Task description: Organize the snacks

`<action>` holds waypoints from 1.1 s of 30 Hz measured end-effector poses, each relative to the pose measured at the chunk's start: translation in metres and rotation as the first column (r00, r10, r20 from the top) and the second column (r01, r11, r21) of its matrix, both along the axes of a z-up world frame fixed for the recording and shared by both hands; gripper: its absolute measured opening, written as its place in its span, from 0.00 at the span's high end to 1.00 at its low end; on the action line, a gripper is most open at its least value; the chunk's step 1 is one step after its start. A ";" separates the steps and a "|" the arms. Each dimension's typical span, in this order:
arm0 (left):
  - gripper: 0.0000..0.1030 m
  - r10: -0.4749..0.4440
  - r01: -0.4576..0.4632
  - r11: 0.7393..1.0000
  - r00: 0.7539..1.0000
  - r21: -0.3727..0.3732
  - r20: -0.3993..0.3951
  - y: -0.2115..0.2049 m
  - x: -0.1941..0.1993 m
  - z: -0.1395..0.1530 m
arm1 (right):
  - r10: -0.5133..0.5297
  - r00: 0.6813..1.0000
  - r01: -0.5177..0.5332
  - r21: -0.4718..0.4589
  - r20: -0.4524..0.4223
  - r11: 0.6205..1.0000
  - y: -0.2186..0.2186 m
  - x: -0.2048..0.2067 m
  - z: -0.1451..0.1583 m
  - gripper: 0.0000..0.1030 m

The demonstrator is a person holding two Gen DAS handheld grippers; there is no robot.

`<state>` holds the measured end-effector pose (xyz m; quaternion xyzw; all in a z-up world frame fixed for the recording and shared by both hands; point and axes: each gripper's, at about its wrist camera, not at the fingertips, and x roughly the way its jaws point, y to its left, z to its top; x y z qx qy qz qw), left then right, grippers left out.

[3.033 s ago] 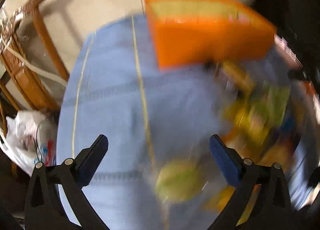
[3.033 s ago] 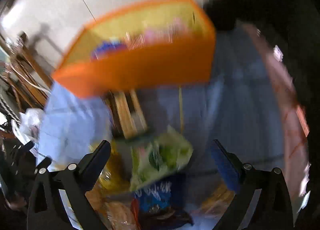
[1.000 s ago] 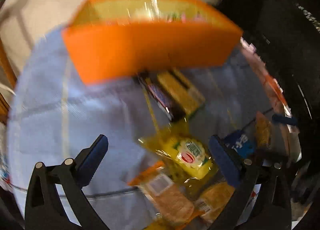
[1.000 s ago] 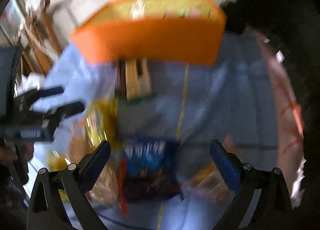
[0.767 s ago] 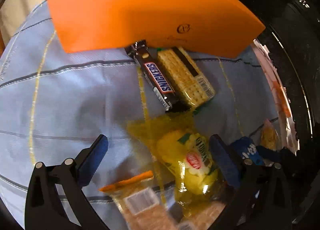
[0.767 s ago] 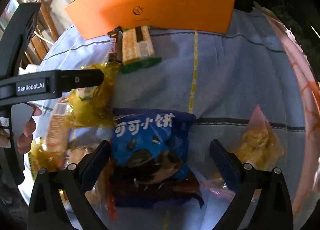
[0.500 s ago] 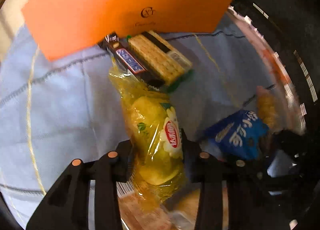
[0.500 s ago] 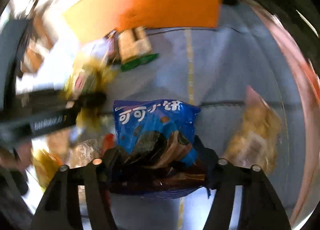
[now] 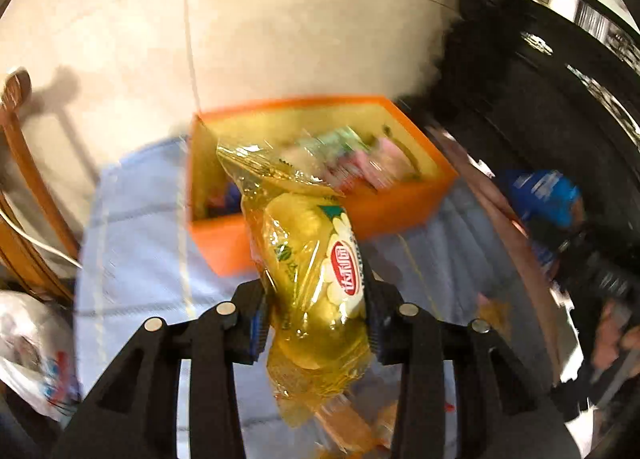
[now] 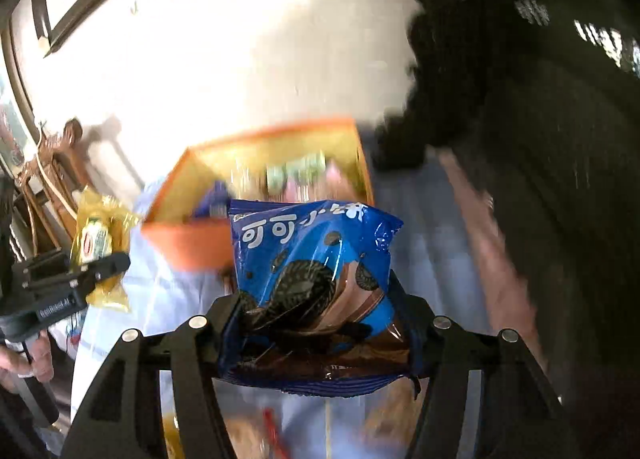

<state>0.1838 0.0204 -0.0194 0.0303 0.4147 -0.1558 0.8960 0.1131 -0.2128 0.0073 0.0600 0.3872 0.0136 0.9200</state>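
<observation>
Left wrist view: the left tongs (image 9: 314, 325) are clamped on a yellow snack bag (image 9: 316, 275), held above the blue-clothed tabletop (image 9: 136, 243) in front of the orange box (image 9: 400, 207), which already holds several packets.

Right wrist view: the right tongs (image 10: 320, 333) are clamped on a blue cookie bag (image 10: 316, 263), also short of the box. Both bags remain to be dropped in; blurred snacks lie below, so more sorting is probably left.

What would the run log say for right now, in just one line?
left gripper: shut on yellow snack bag | right gripper: shut on blue cookie bag | both lifted | orange box: ahead, open
</observation>
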 end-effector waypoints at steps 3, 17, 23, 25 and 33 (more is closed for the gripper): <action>0.64 0.045 -0.044 0.999 0.999 0.016 -0.021 0.014 0.035 0.018 | 0.018 0.999 -0.018 0.001 -0.029 1.000 0.004 0.049 0.028 0.40; 0.04 0.143 -0.140 0.987 0.989 0.077 -0.034 0.009 0.102 -0.004 | -0.040 0.995 0.037 -0.031 -0.091 0.999 -0.017 0.116 0.015 0.04; 0.04 0.054 -0.045 0.996 0.991 0.077 -0.126 0.011 0.009 -0.069 | -0.174 0.960 0.143 -0.152 -0.219 0.978 -0.042 0.025 -0.062 0.04; 0.04 0.039 -0.025 0.996 0.984 0.081 -0.175 0.008 -0.022 -0.099 | -0.216 0.937 0.176 -0.162 -0.275 0.971 -0.047 -0.006 -0.096 0.04; 0.04 0.041 -0.003 0.993 0.943 0.114 -0.330 -0.010 -0.054 -0.193 | -0.261 0.851 0.272 -0.042 -0.455 0.961 -0.065 -0.035 -0.201 0.04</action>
